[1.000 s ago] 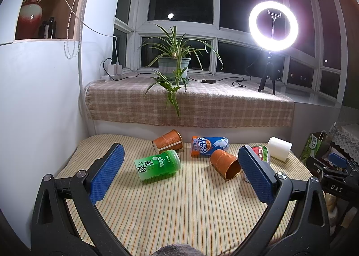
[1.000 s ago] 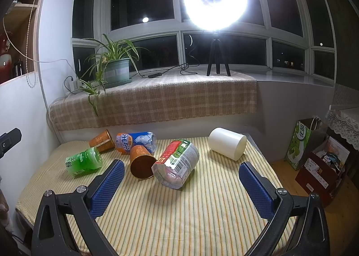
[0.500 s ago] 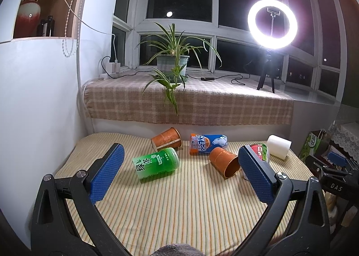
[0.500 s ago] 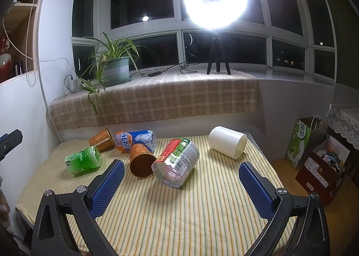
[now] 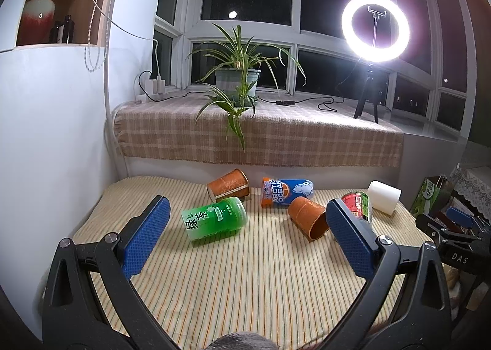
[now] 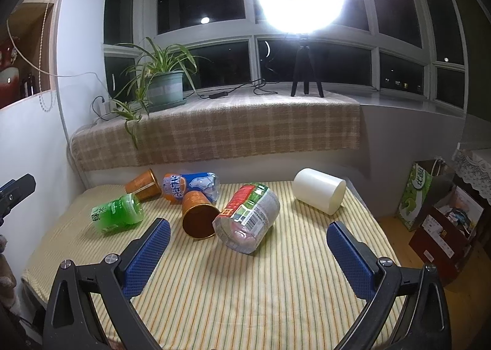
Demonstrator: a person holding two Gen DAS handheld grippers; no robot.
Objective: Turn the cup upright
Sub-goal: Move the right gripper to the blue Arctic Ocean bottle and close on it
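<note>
Several cups lie on their sides on the striped table (image 5: pixel 245 282). A white cup (image 6: pixel 319 195) lies at the back right, also in the left wrist view (image 5: pixel 384 197). An orange cup (image 5: pixel 307 218) lies mid-table, mouth toward me (image 6: pixel 198 218). A second orange cup (image 5: pixel 227 186) lies at the back (image 6: pixel 143 186). My left gripper (image 5: pixel 245 227) is open and empty, above the near table. My right gripper (image 6: pixel 248 245) is open and empty, near the front edge.
A green bottle (image 5: pixel 214 218), a blue Arctic Ocean bottle (image 5: pixel 287 192) and a red-green labelled jar (image 6: pixel 248 216) also lie on the table. A checked sill with a potted plant (image 5: pixel 237 83) and a ring light (image 5: pixel 375 29) is behind. Bags (image 6: pixel 420 196) stand right.
The left wrist view has shifted slightly, with the cups sitting a little higher and farther left. The right view is nearly unchanged. Both grippers stay open.
</note>
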